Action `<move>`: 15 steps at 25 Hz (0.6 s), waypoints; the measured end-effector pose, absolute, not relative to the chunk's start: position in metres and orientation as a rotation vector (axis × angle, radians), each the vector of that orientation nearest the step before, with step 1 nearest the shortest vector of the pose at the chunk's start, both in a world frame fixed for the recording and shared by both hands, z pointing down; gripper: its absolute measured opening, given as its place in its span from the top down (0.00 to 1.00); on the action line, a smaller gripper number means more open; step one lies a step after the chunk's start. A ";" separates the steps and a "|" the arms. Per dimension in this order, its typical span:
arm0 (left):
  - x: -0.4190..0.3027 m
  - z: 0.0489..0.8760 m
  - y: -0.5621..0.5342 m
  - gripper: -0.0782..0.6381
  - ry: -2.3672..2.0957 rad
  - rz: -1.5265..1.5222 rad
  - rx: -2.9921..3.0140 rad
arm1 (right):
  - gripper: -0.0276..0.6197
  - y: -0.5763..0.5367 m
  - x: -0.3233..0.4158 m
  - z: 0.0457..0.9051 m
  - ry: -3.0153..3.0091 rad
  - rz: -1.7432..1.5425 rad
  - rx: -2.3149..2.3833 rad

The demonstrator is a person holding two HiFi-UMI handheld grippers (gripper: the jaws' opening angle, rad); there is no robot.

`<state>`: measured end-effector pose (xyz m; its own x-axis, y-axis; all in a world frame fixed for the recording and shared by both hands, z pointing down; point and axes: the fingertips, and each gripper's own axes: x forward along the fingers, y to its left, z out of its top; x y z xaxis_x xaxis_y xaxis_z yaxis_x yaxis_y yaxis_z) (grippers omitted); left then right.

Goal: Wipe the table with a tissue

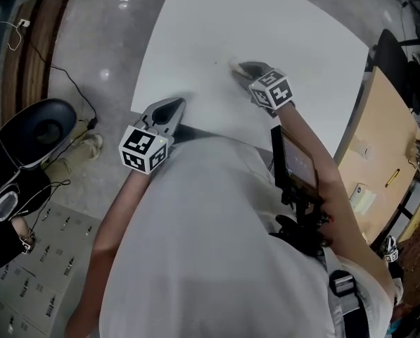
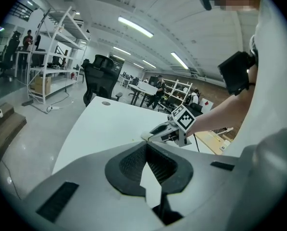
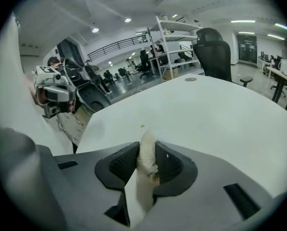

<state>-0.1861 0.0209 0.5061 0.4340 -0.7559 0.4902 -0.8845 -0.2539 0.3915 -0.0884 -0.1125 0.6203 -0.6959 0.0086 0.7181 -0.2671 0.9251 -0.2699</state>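
Note:
The white table (image 1: 280, 34) fills the upper head view. My right gripper (image 1: 240, 67) reaches over its near middle, shut on a crumpled white tissue (image 3: 147, 154) whose end sticks out past the tips and meets the tabletop. A small yellowish speck (image 3: 142, 126) lies on the table just beyond the tissue. My left gripper (image 1: 174, 105) rests at the table's near left edge, its jaws closed together with nothing between them. From the left gripper view, the right gripper (image 2: 150, 136) and the tissue (image 2: 145, 137) show ahead on the table (image 2: 100, 129).
A black office chair (image 3: 215, 57) stands at the table's far end. A wooden desk (image 1: 385, 153) adjoins the table on the right. A dark device (image 1: 297, 164) hangs at the person's chest. Cables and a dark rounded object (image 1: 41, 129) lie on the floor at left.

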 end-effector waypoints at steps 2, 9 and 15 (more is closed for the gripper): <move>-0.183 0.506 0.019 0.88 -1.363 0.270 2.075 | 0.80 -0.091 -0.088 0.619 -2.315 0.475 0.090; -0.176 0.505 0.008 0.88 -1.321 0.278 2.113 | 0.80 -0.009 -0.083 0.618 -2.232 0.462 -0.252; -0.182 0.504 0.003 0.88 -1.311 0.275 2.129 | 0.80 -0.041 -0.095 0.592 -2.289 0.563 -0.116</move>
<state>-0.1822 0.0030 0.5038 0.4866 -0.7342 0.4734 -0.8627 -0.3183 0.3929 -0.0950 -0.0412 0.5923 -0.7055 0.2493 0.6634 -0.0869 0.8986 -0.4301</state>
